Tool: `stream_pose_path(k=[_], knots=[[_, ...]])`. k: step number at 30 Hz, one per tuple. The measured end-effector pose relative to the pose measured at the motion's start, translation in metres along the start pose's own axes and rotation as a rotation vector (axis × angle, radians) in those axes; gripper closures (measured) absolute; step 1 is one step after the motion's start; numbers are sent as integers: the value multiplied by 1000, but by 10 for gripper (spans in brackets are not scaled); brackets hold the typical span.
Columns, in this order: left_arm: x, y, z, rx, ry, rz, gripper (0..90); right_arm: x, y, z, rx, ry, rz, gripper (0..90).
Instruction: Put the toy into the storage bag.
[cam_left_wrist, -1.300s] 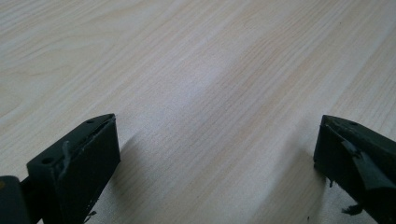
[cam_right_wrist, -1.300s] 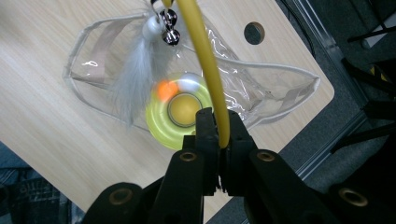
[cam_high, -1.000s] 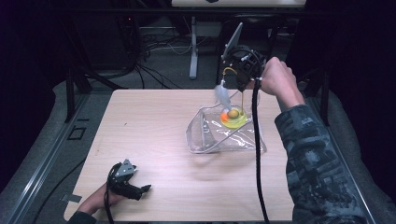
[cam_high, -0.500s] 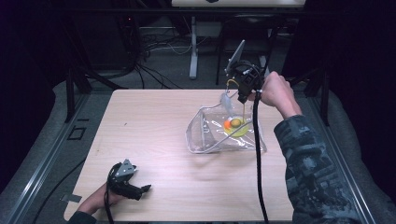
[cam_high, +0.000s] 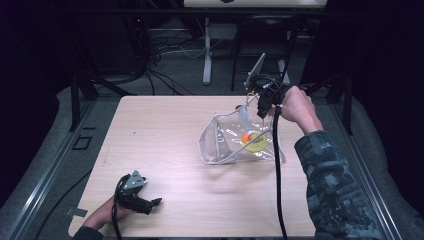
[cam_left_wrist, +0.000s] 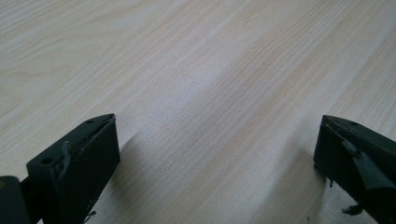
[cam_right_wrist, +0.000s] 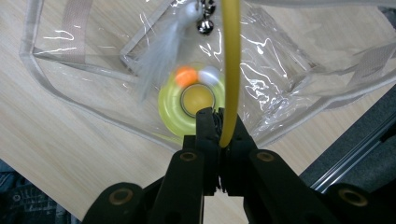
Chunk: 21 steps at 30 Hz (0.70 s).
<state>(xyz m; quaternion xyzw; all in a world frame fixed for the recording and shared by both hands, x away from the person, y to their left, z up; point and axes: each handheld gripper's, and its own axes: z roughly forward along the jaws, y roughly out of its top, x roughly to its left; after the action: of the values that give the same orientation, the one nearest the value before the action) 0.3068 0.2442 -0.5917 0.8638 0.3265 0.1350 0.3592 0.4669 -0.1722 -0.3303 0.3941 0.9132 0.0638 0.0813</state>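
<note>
While clamped, right claw (cam_right_wrist: 218, 122) on yellow rod (cam_right_wrist: 230, 70)

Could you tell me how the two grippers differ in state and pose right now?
The left gripper is open with nothing between its jaws; the right gripper is shut on the yellow wand. The left gripper lies low at the wooden table's near edge; the right gripper is held up over the clear bag. Both have black jaws.
</note>
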Motion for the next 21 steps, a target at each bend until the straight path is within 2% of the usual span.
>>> stream_pose_path(k=[13, 21], knots=[[0, 0, 0, 0, 0, 0, 2, -4, -11, 18, 32, 10, 19, 877], [0, 0, 0, 0, 0, 0, 2, -2, -15, 25, 36, 8, 13, 876]])
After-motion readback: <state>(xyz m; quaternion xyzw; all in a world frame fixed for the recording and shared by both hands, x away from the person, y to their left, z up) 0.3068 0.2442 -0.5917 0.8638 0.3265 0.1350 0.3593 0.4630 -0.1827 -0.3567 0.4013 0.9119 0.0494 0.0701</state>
